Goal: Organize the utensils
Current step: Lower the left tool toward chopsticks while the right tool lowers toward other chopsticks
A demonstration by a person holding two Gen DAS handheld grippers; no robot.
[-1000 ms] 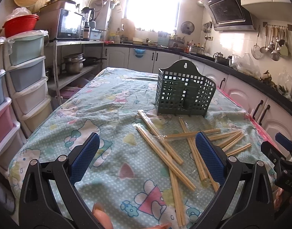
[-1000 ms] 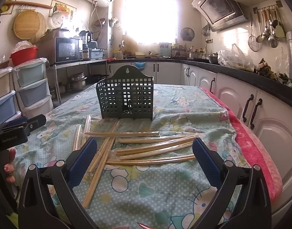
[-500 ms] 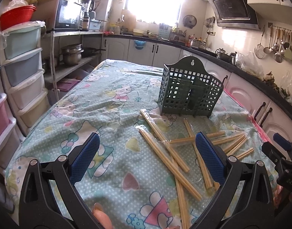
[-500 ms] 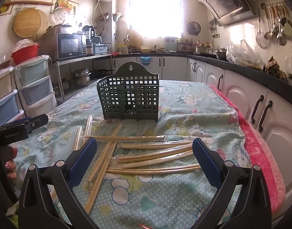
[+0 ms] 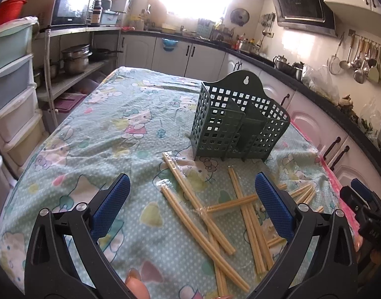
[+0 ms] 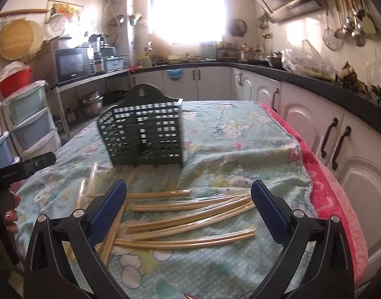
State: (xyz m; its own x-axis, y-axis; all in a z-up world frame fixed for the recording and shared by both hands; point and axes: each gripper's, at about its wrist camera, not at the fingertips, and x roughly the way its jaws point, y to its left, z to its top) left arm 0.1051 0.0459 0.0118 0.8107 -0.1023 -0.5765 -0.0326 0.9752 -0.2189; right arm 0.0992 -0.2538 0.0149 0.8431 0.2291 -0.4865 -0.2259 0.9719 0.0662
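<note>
A dark green perforated utensil holder point(image 5: 236, 127) point(image 6: 145, 137) stands upright on the table, nothing visible inside it. Several pairs of wooden chopsticks in clear wrappers point(image 5: 203, 214) point(image 6: 188, 214) lie scattered on the cloth in front of it. My left gripper point(image 5: 190, 199) hovers open above the near-left chopsticks, holding nothing. My right gripper point(image 6: 189, 203) hangs open over the chopsticks on the right side, also with nothing in it. The right gripper's body point(image 5: 365, 211) shows at the left wrist view's right edge, and the left gripper's body point(image 6: 23, 167) at the right wrist view's left edge.
The table wears a patterned teal cloth point(image 5: 103, 137) with a pink towel along its right edge point(image 6: 327, 191). Plastic drawers point(image 5: 11, 87) stand to the left. White cabinets under a black counter point(image 6: 340, 129) run along the right. A metal shelf holds pots point(image 5: 74, 58).
Both grippers have moved forward and tilted down toward the table. The holder and chopsticks look nearer and are seen more from above. Both grippers stay open, and nothing was picked up.
</note>
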